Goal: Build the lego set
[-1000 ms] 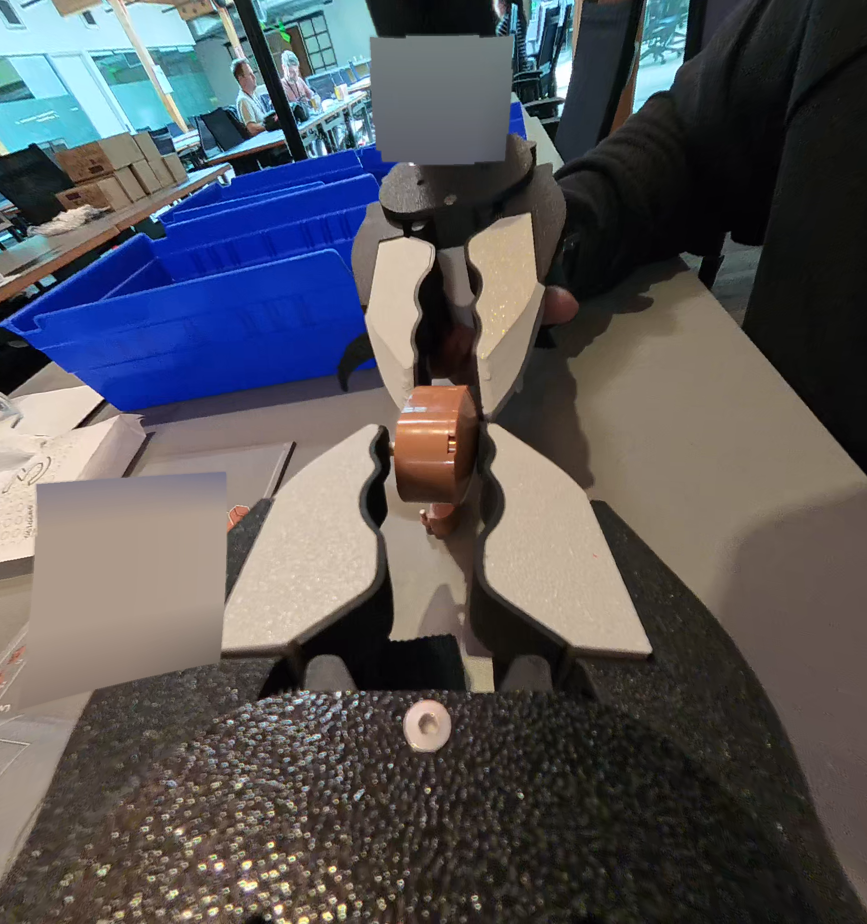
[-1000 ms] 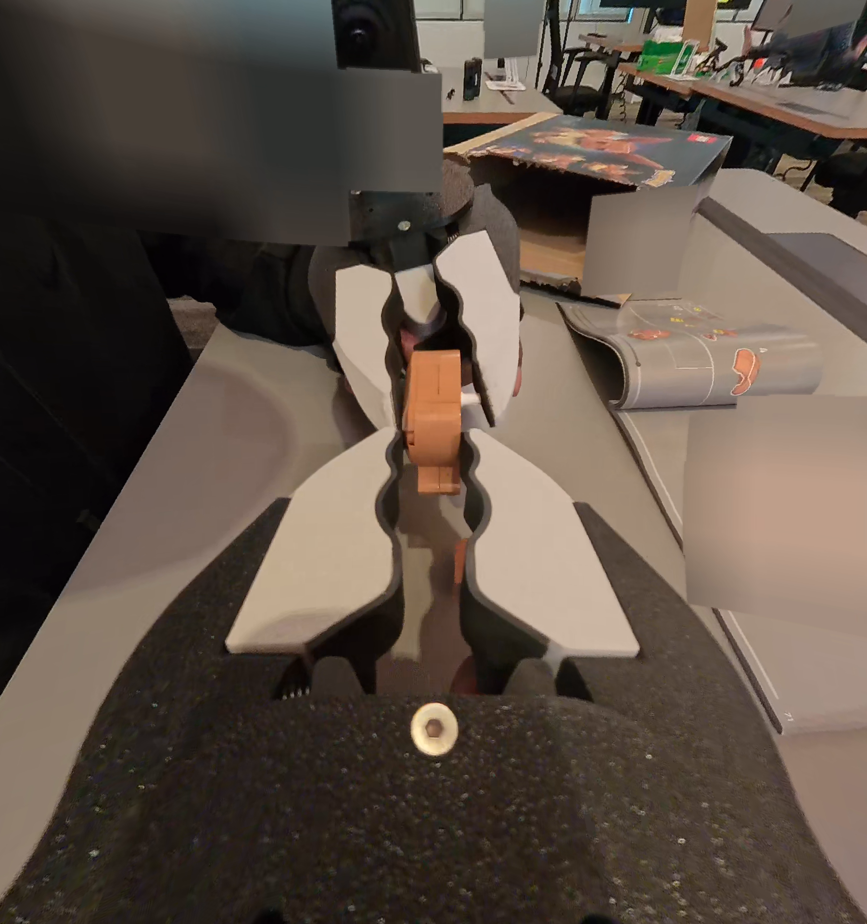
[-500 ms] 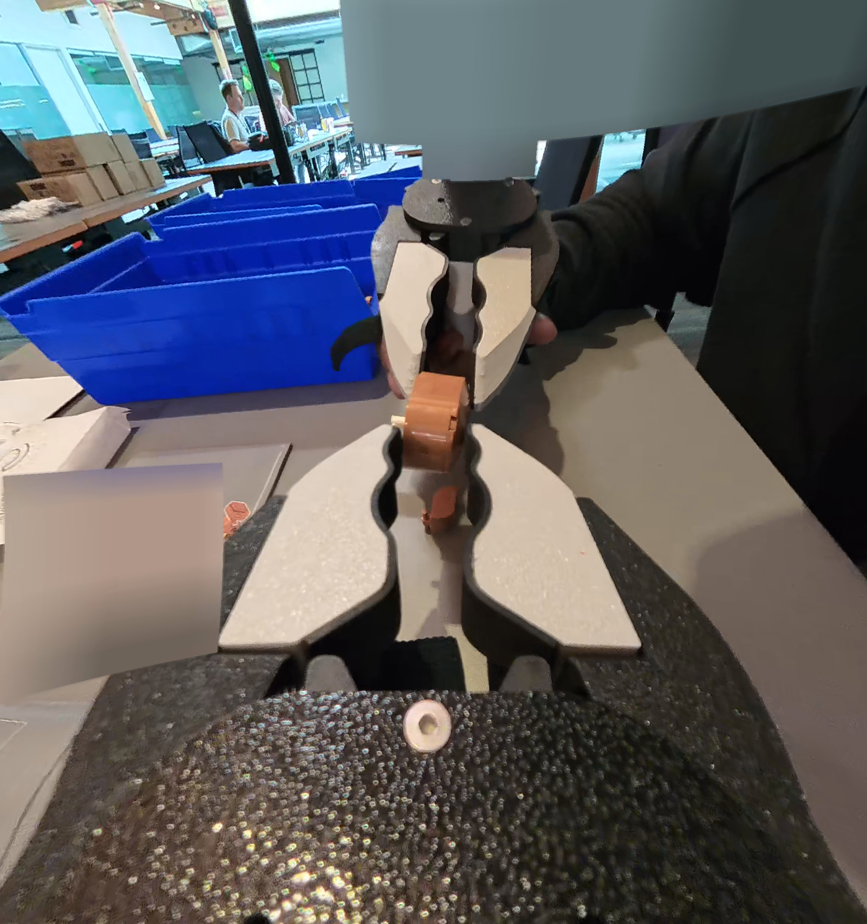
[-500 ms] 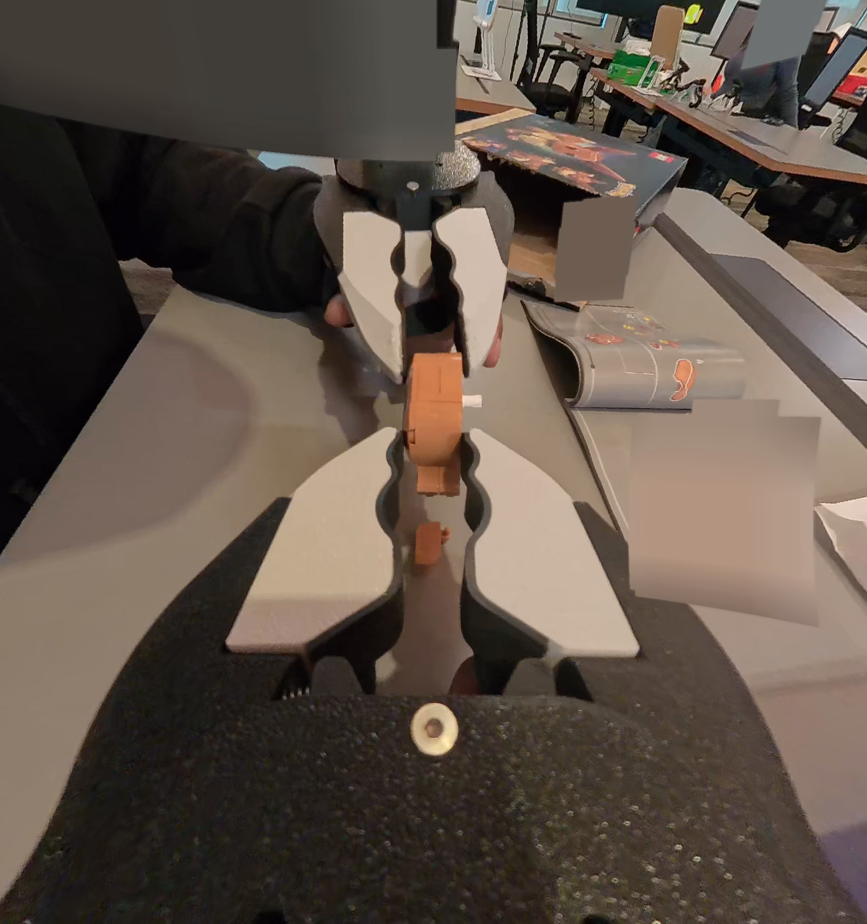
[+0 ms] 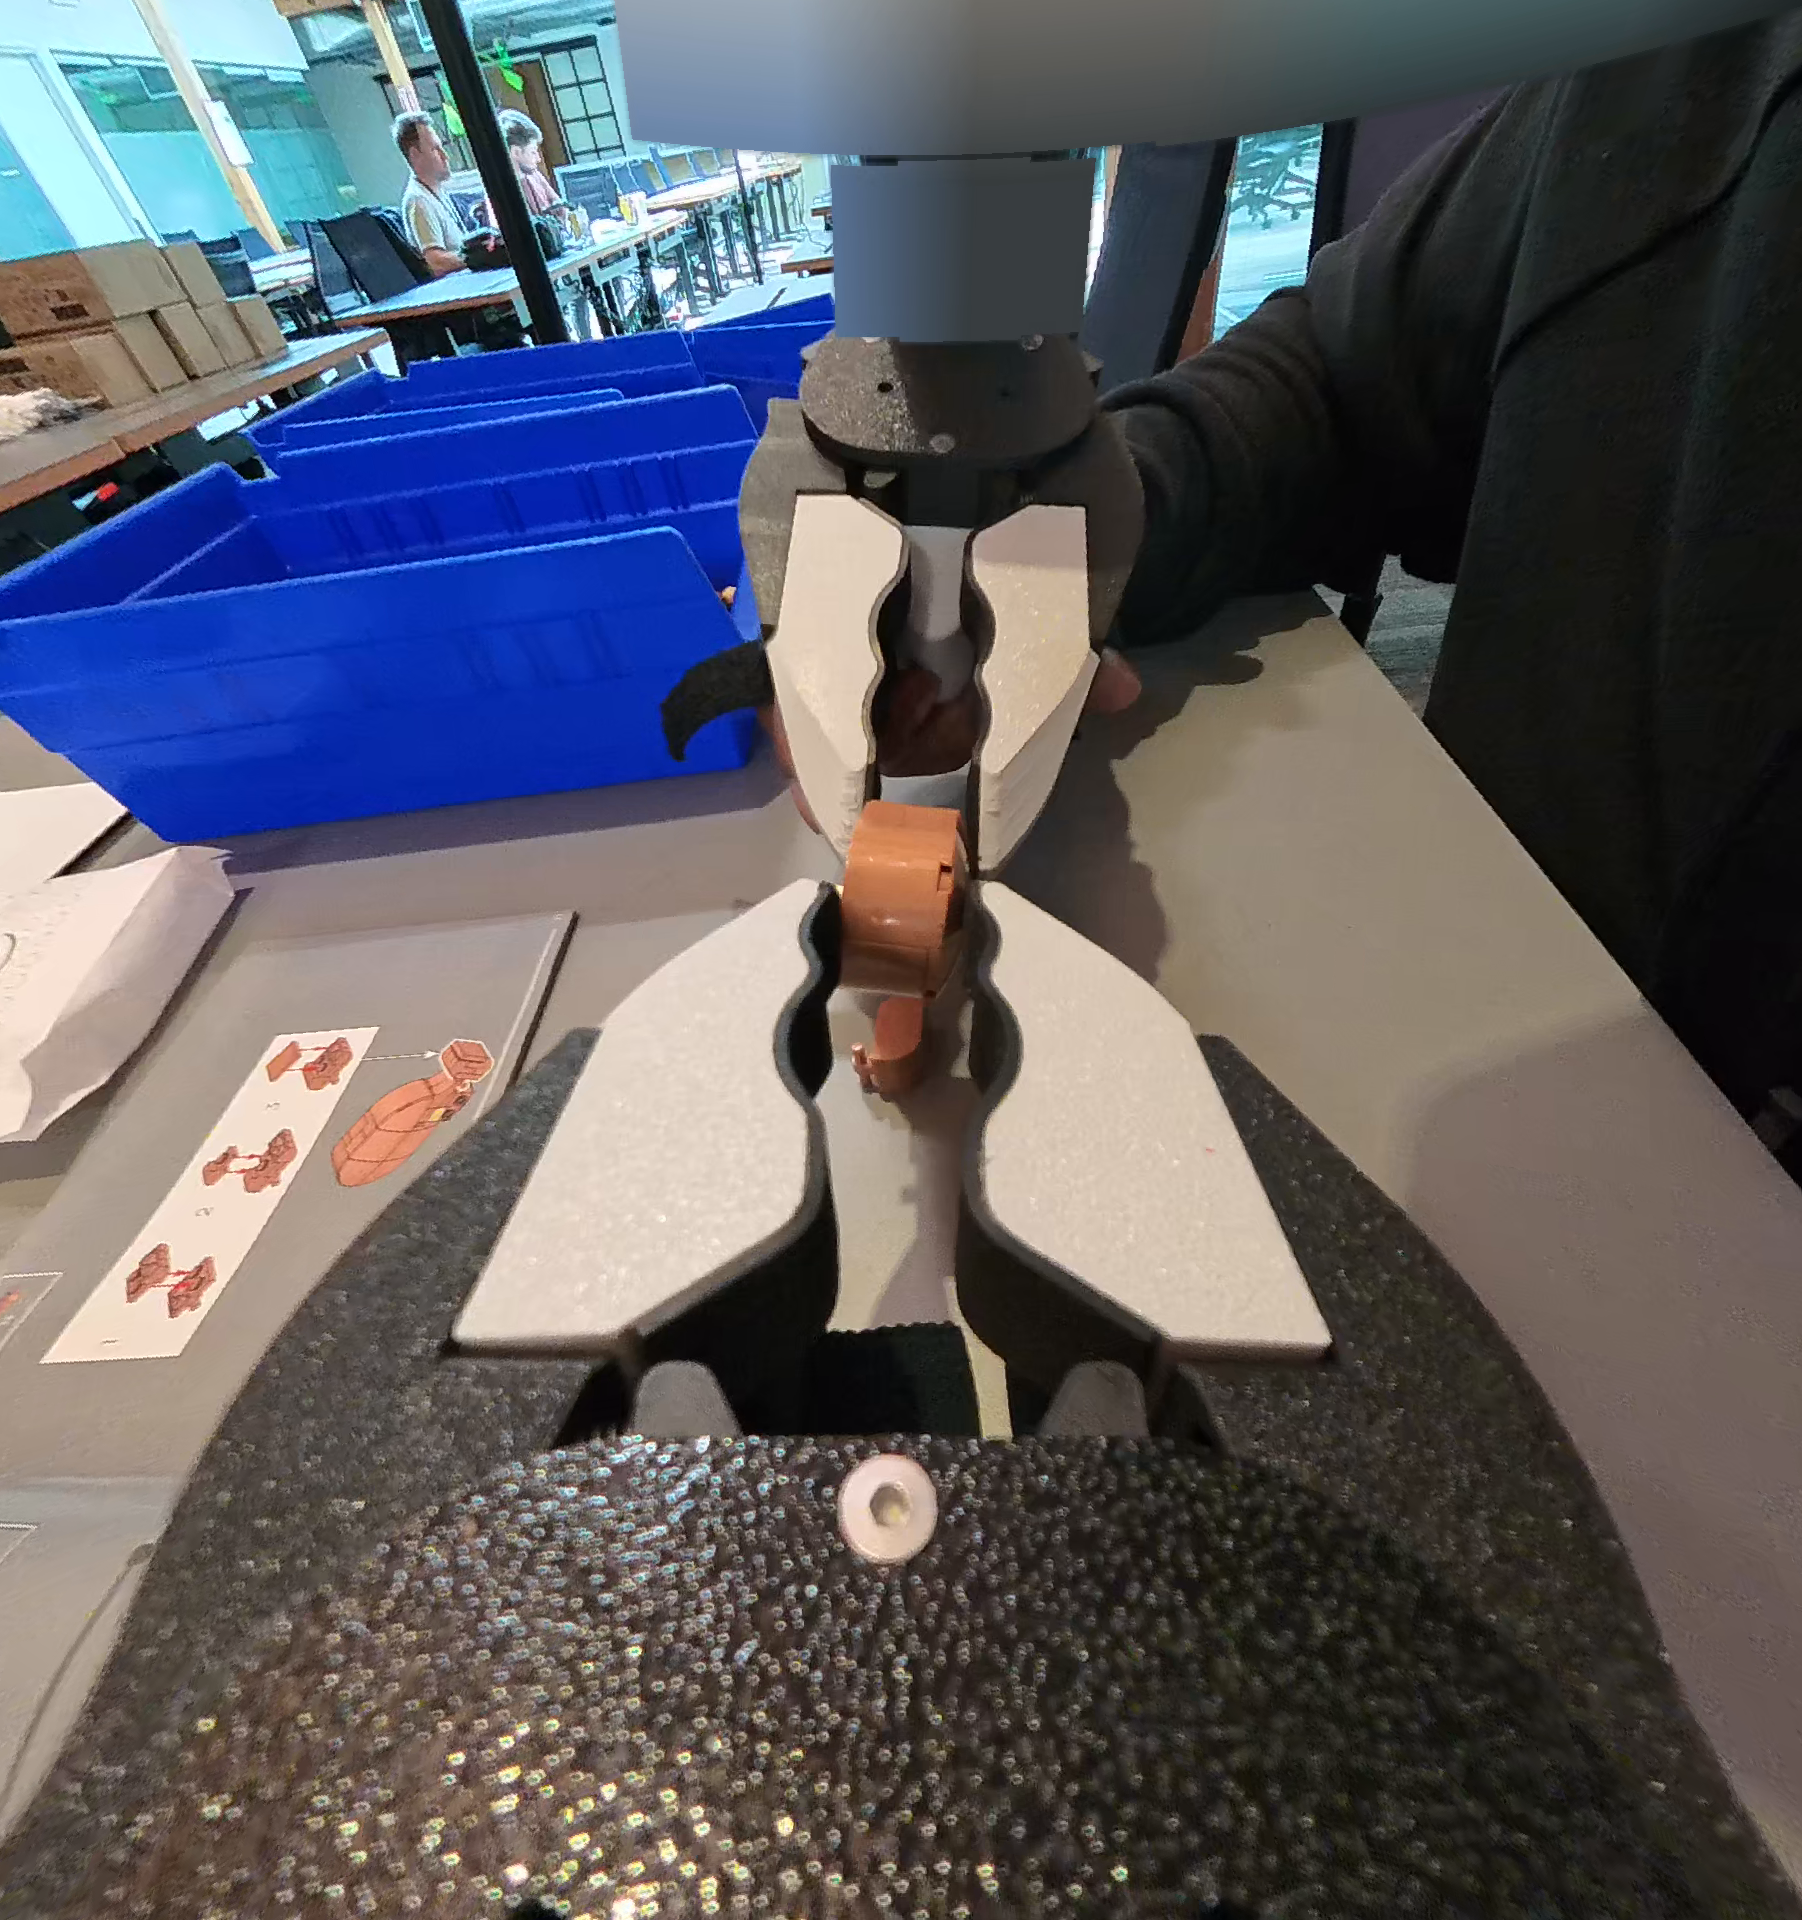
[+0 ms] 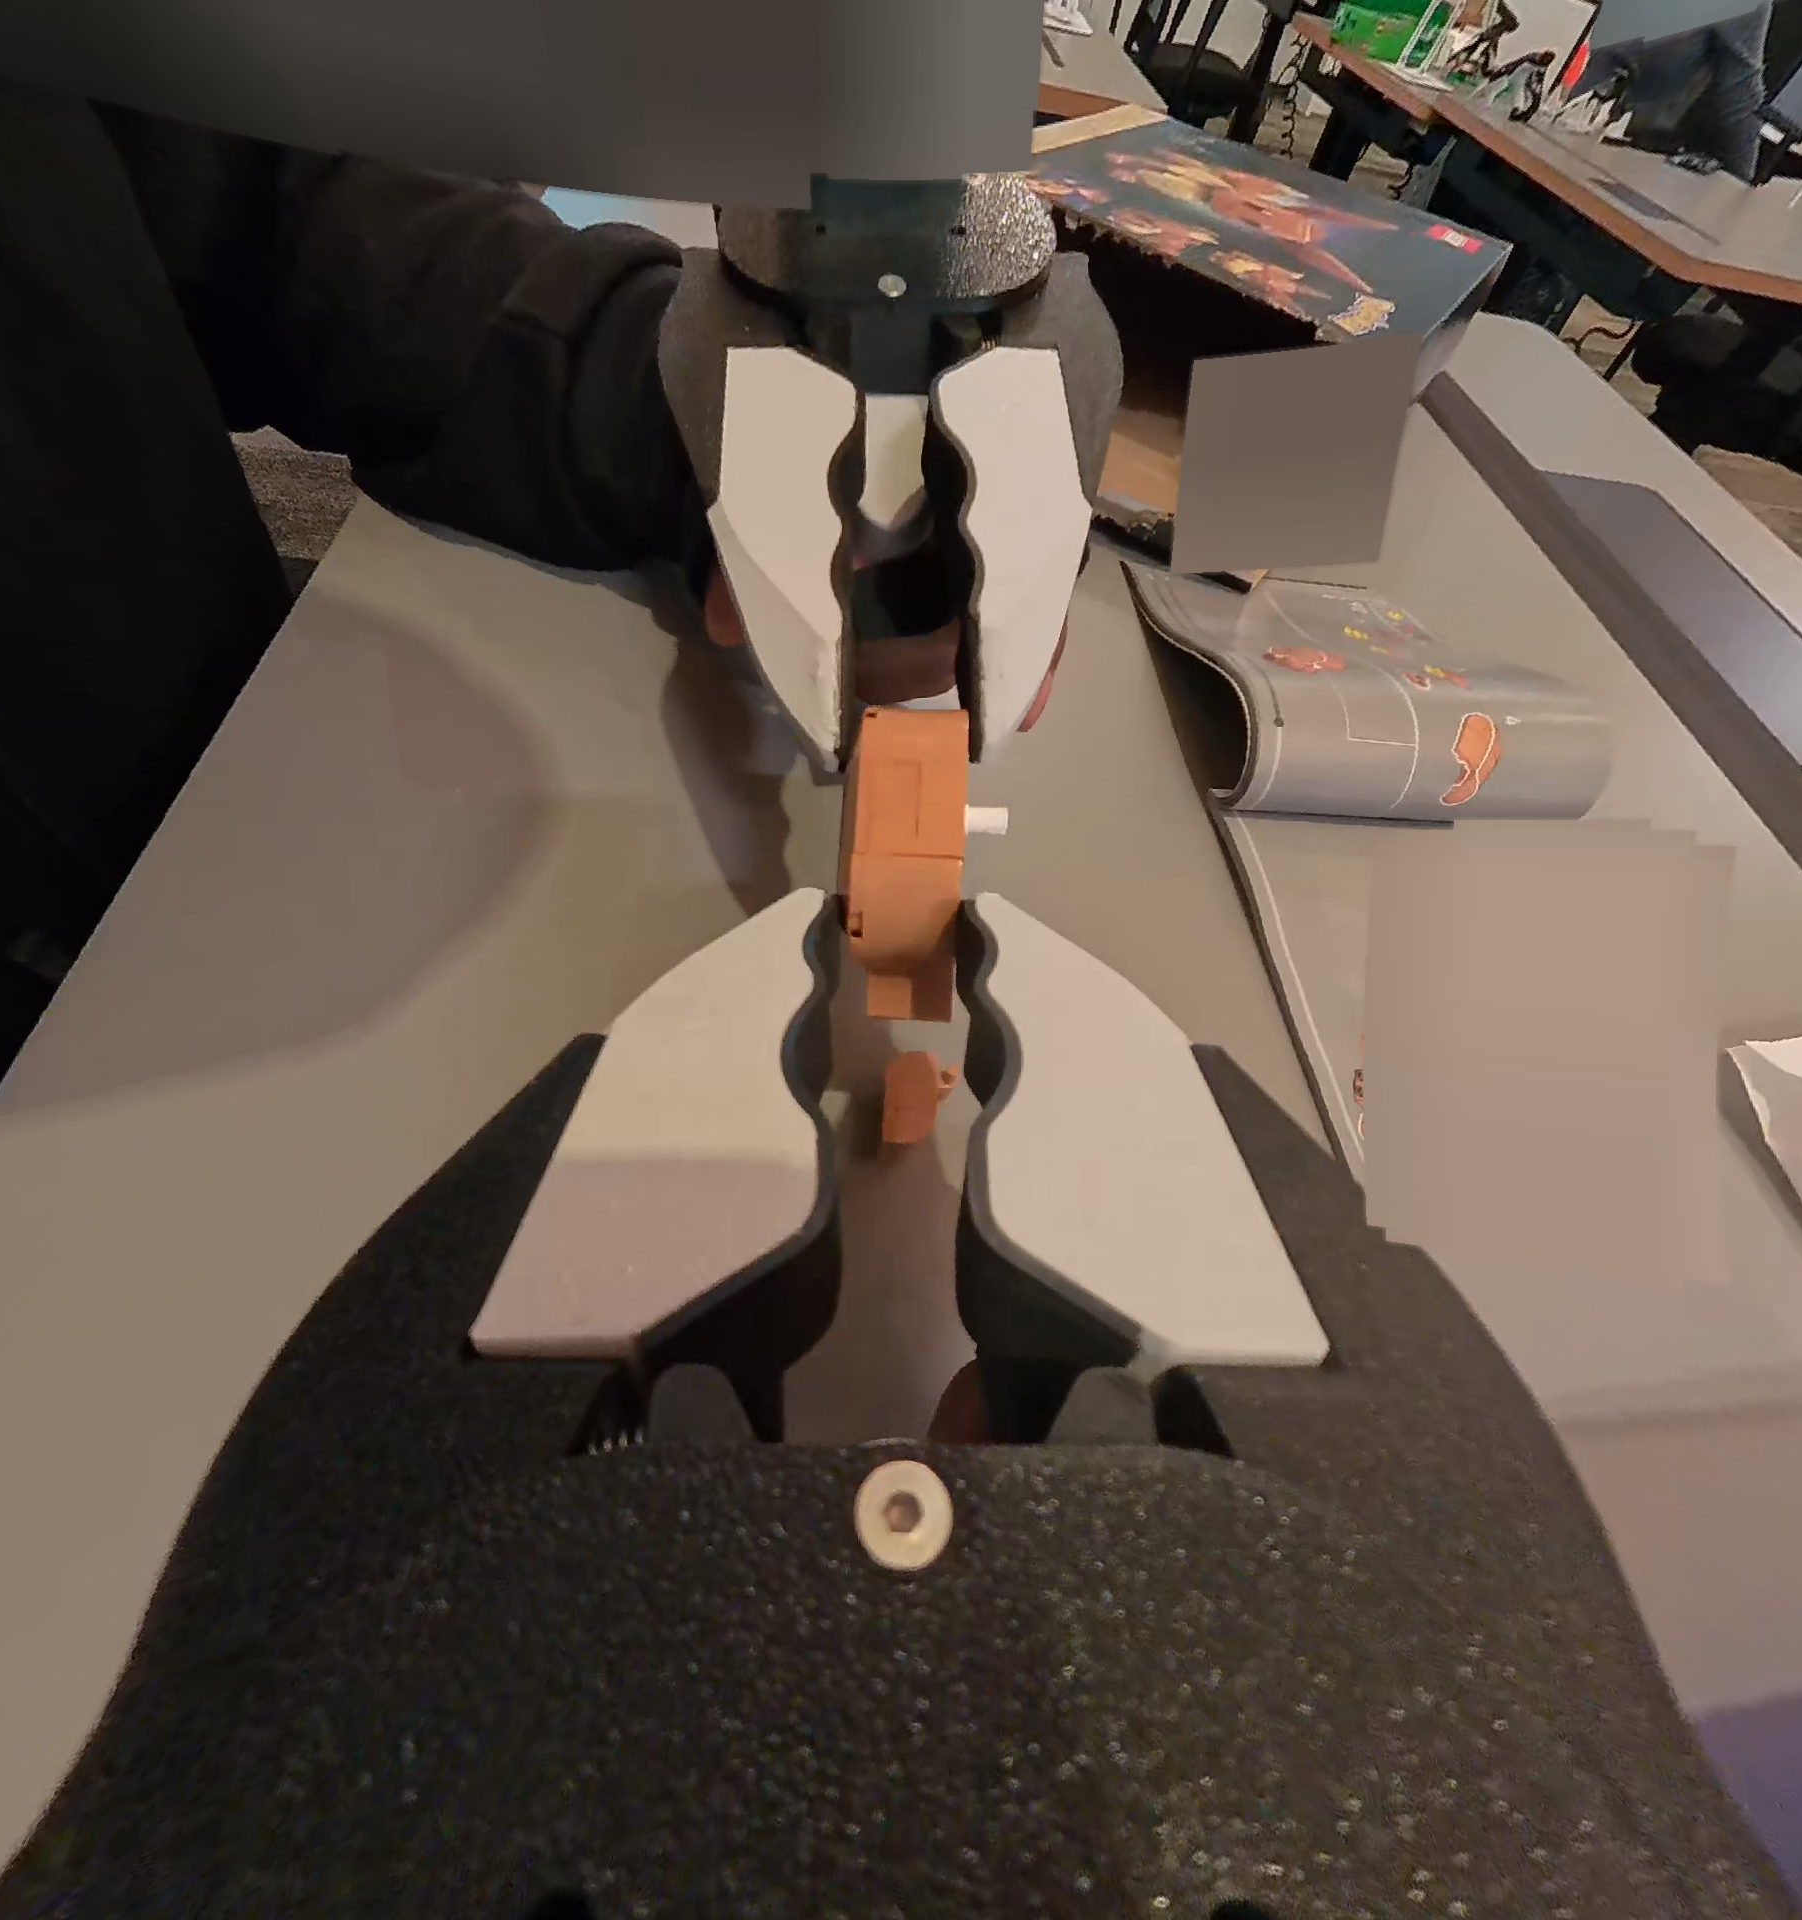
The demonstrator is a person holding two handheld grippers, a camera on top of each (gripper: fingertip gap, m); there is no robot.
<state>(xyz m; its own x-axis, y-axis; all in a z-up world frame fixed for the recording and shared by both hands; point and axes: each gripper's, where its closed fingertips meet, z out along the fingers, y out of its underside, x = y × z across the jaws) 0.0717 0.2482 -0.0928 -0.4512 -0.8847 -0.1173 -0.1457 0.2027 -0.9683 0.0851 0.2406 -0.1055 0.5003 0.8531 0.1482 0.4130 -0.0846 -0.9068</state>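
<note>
A brown round brick assembly point(image 5: 902, 904) hangs above the grey table point(image 5: 1344, 935), gripped from both ends. My left gripper point(image 5: 902, 909) is shut on its near end. The right gripper's fingers point(image 5: 1022, 727) clamp the far end in the left wrist view. In the right wrist view my right gripper point(image 6: 895, 909) is shut on the same assembly point(image 6: 902, 831), with the left gripper's fingers point(image 6: 783, 623) on the far end. A white pin point(image 6: 985, 819) sticks out of its right side. A small loose brown piece point(image 6: 912, 1107) lies on the table below; it also shows in the left wrist view point(image 5: 892, 1055).
Blue bins point(image 5: 357, 665) stand at the back left. A printed build sheet point(image 5: 253, 1164) and white paper point(image 5: 45, 966) lie at the left. A curled booklet point(image 6: 1396, 727) and an open cardboard box point(image 6: 1240, 239) lie to my right gripper's right. A person's dark sleeves hold both grippers. My two grippers' fingertips are within a few centimetres of each other. From the right gripper's tips to the small loose brown piece point(image 6: 912, 1107) is close to 6 centimeters. Seen from the left wrist view point(image 5: 895, 1014) as well.
My left gripper's fingers closed in from a wider gap onto the brown assembly. My right gripper kept its hold. Both grippers shifted slightly with the assembly between them.
</note>
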